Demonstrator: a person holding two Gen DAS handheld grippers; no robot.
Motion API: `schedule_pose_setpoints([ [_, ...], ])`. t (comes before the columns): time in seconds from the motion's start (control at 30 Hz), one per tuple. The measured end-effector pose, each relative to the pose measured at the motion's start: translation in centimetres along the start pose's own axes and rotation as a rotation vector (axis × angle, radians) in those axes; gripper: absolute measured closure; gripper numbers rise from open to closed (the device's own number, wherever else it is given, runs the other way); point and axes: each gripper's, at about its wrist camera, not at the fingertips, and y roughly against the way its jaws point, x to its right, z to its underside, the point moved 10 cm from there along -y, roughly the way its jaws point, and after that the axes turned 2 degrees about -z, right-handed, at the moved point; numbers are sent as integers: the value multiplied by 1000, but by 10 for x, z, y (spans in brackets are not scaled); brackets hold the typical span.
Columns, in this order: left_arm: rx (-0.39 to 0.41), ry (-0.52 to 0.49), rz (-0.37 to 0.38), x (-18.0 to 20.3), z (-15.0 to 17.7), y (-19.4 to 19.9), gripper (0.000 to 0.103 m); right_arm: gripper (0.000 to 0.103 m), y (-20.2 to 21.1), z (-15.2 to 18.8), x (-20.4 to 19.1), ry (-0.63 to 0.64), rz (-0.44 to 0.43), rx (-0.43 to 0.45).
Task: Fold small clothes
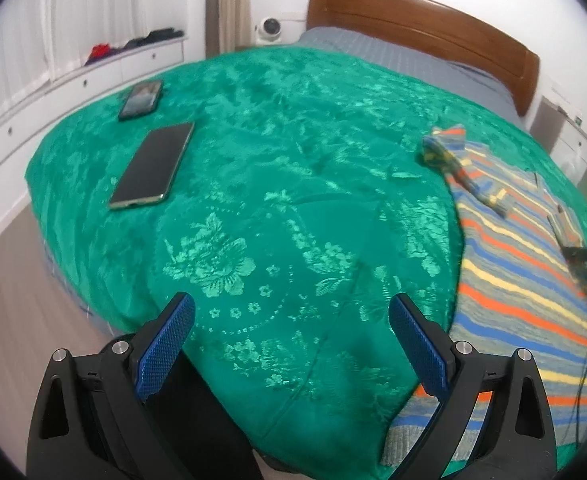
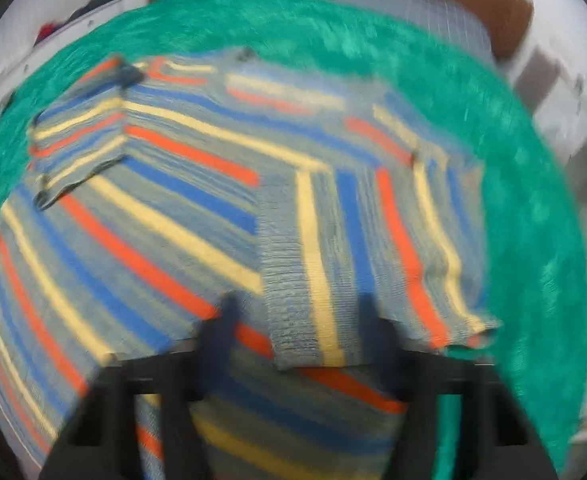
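A small striped knit garment (image 1: 521,248), grey with blue, orange and yellow stripes, lies on the green blanket (image 1: 285,184) at the right. My left gripper (image 1: 291,308) is open and empty over bare blanket, just left of the garment's edge. In the right wrist view the garment (image 2: 181,184) fills the frame, blurred, with both sleeves folded over the body. My right gripper (image 2: 299,308) hovers over the right sleeve's cuff (image 2: 313,312), its jaws apart on either side of it; whether they touch the cloth is unclear.
Two phones (image 1: 153,166) (image 1: 141,100) lie on the blanket at the far left. A grey sheet and brown headboard (image 1: 425,20) are at the back. White drawers (image 1: 73,88) run along the left wall. The bed's near edge drops to the floor (image 1: 25,300).
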Motion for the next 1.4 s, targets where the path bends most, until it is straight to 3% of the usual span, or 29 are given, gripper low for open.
schedule_pose_setpoints([
  [0.03, -6, 5, 2, 0, 1, -1, 5, 97, 4, -4, 10, -38, 7, 20],
  [0.17, -32, 22, 14, -1, 3, -7, 5, 97, 64, -2, 100, -261, 60, 168],
  [0.2, -42, 28, 19, -1, 4, -9, 5, 97, 87, 8, 138, -332, 96, 201],
  [0.3, -59, 39, 26, -1, 6, -12, 5, 97, 123, 43, 215, -472, 175, 215],
  [0.4, -68, 39, 21, -1, 8, -14, 5, 97, 138, 92, 268, -582, 229, 182],
  [0.57, -63, 7, -3, 3, 9, -12, 5, 97, 117, 140, 272, -730, 134, 136],
  [0.73, -50, -29, -21, 6, 9, -10, 5, 97, 87, 187, 270, -832, 121, 85],
  [0.87, -42, -40, -22, 6, 9, -9, 5, 97, 89, 198, 277, -936, 39, 144],
  [0.97, -51, -32, -16, 6, 9, -10, 5, 96, 102, 208, 285, -955, 58, 144],
  [1.13, -77, -11, 9, 6, 12, -14, 5, 87, 134, 208, 288, -895, 133, 184],
  [1.23, -89, -25, 10, 10, 14, -17, 5, 67, 145, 193, 269, -781, 143, 218],
  [1.3, -89, -47, 11, 15, 15, -17, 5, 47, 150, 190, 248, -705, 172, 242],
  [1.4, -85, -88, 33, 25, 13, -18, 5, 46, 155, 205, 211, -629, 236, 271],
])
